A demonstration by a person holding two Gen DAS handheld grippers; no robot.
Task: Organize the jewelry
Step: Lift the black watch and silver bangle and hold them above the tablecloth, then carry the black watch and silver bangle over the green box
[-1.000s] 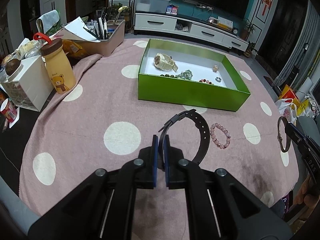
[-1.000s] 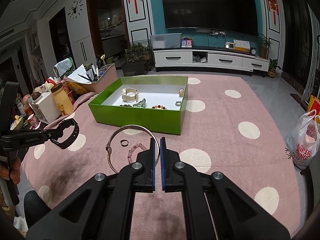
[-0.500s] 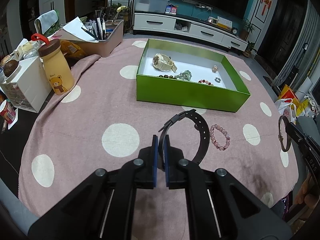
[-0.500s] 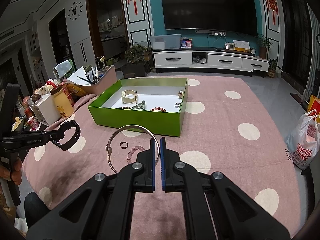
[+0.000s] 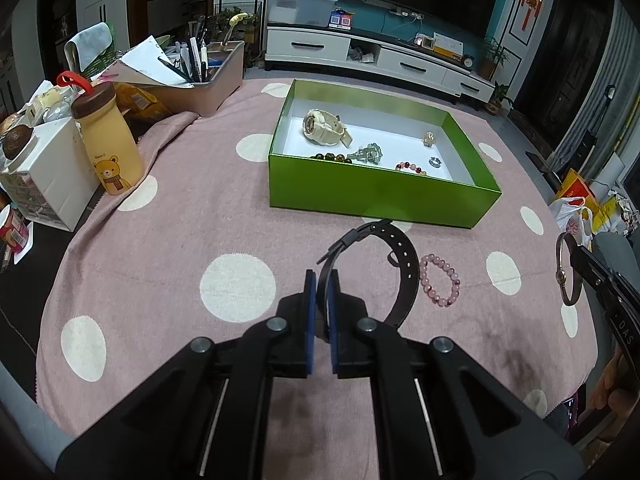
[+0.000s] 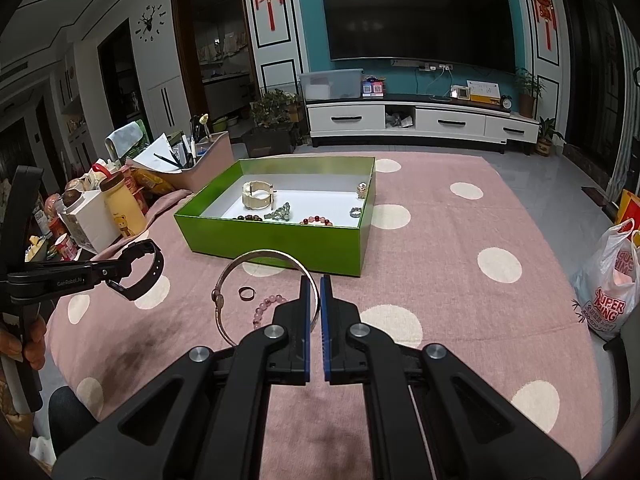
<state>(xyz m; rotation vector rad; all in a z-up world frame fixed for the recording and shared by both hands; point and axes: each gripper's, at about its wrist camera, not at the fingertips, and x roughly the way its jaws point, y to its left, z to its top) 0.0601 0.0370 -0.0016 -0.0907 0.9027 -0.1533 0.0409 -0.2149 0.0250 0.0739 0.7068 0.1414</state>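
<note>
Two pieces of jewelry are held above the bench, one in each claw. The left claw (image 5: 322,280) is clenched on a black buckled wrist strap (image 5: 394,264), whose loop curves off to the right of the blue pads, buckle end uppermost, clear of the cloth. The right claw (image 6: 314,284) is clenched on a thin silver-coloured metal bangle (image 6: 256,258); its ring stands out to the left of the pads, with the clasp knot at its far left.

On the pink cloth with cream dots (image 6: 460,240), under and between the claws, lie a pink bead bracelet (image 5: 439,279) and a small dark ring (image 6: 245,293), apart from one another.

Farther out stands a shallow rectangular green box with a white floor (image 5: 380,196), open at the top, its long axis running left to right in the left wrist view. Inside it are a cream wristwatch (image 5: 324,127) toward the back left, a dark bead string (image 5: 330,157) and a grey-green trinket (image 5: 368,152) along the near wall, a red-and-pale bead bracelet (image 5: 410,168), a small silver ring (image 5: 435,161) and a small gold charm (image 5: 429,139) at the right. Much of the white floor is bare.

Cloth right of the box and in front of it is open. At the bench's left edge crowd a yellow bear-printed bottle (image 5: 110,140), a white drawer unit (image 5: 48,176) and a beige bin of pens and papers (image 5: 200,76).
</note>
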